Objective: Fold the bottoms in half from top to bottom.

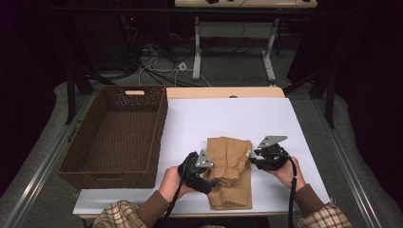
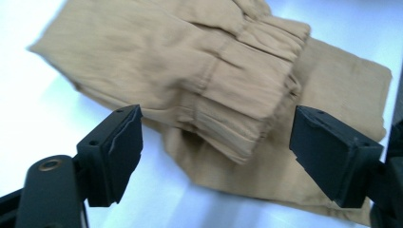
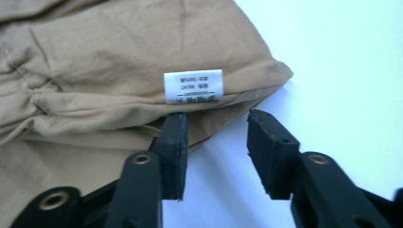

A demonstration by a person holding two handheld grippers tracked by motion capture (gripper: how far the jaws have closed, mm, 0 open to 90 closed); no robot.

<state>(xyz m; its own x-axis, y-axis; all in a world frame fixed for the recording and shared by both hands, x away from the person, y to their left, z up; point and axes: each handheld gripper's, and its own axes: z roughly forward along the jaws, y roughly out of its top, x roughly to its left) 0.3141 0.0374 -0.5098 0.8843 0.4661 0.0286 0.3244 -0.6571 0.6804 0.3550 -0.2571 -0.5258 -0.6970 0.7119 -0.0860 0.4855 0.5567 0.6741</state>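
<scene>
Starting at the left of the high view: a brown wicker basket [image 1: 116,137] on the white table [image 1: 285,123], nothing seen inside. Just right of it, the left gripper [image 1: 212,182] held low, jaws spread wide, pads clear of the cloth, with the folded edge of the tan trousers [image 2: 223,90] lying between them in the left gripper view. Trousers [image 1: 230,173] folded flat near the table's front edge, between the 2 grippers. Further right, the right gripper [image 1: 251,160] at the garment's side, jaws apart, one pad just beside the hem under a white label [image 3: 193,86], gripping nothing.
</scene>
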